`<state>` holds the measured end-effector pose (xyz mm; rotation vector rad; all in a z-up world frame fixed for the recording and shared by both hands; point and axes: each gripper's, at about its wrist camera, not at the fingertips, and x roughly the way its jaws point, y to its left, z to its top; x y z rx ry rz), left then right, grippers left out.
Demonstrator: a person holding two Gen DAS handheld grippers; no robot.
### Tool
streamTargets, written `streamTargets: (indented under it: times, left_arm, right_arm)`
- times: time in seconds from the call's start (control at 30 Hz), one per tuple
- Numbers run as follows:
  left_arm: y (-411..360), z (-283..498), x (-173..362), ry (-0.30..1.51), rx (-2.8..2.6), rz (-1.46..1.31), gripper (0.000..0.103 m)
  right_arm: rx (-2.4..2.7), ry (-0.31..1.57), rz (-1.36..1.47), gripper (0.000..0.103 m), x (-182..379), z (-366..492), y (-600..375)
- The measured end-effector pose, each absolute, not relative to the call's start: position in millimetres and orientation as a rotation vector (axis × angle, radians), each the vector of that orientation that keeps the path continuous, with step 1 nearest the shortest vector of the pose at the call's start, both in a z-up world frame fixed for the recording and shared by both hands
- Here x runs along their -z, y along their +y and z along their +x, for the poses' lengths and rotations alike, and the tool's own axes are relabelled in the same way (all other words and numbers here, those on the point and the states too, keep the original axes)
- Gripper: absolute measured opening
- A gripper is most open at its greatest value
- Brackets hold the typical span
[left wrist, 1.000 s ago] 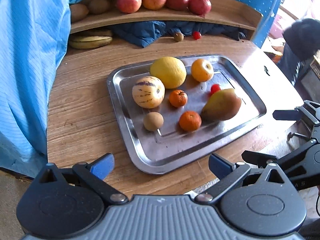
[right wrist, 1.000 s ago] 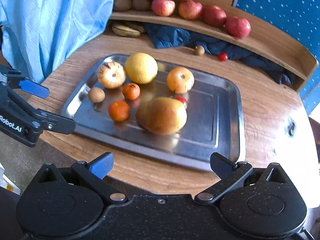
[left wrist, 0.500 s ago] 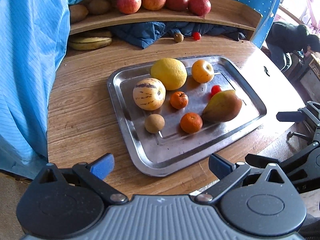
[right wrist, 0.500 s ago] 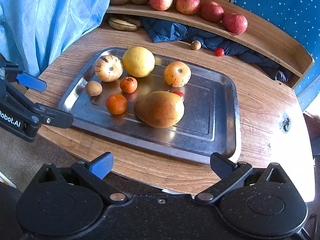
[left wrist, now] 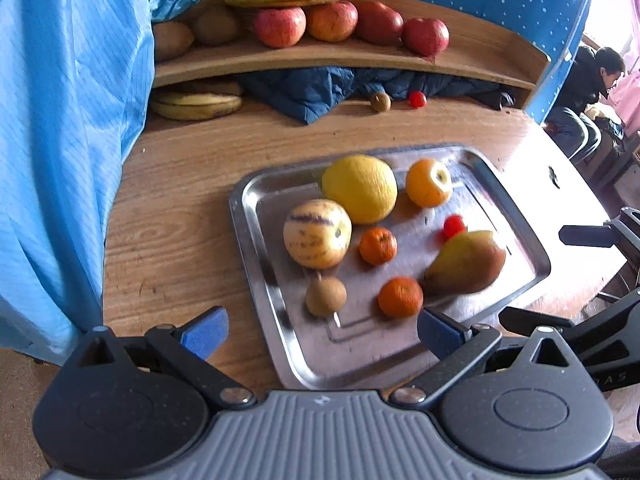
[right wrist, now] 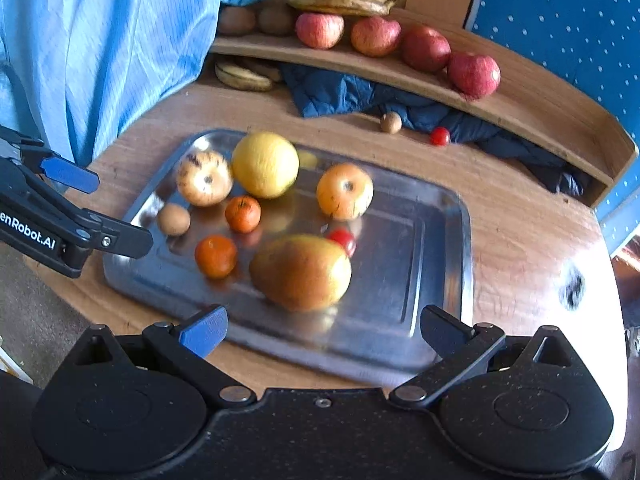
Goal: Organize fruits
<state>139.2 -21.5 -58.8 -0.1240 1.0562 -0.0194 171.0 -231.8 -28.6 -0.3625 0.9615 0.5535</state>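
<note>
Fruit is spread over a steel tray (right wrist: 444, 216) on the wooden table (right wrist: 520, 216), a pear (right wrist: 300, 270) nearest. Left gripper (left wrist: 322, 330) and right gripper (right wrist: 322, 330) are held wide, empty, at its near edge.

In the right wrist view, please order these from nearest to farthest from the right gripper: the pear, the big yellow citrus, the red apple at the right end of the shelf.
From the right gripper:
1. Pear, near side of the tray, just ahead.
2. Big yellow citrus, far left part of tray.
3. Red apple, right end of the shelf, behind the tray.
</note>
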Motion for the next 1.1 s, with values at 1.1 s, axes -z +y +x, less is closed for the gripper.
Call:
streamTargets:
  times: [1.1]
  left_arm:
    - [-35, 259, 56, 1.015, -0.050, -0.233, 0.102]
  right_arm:
    - [-0.583, 0.907, -0.359, 0.102, 36, 273, -243]
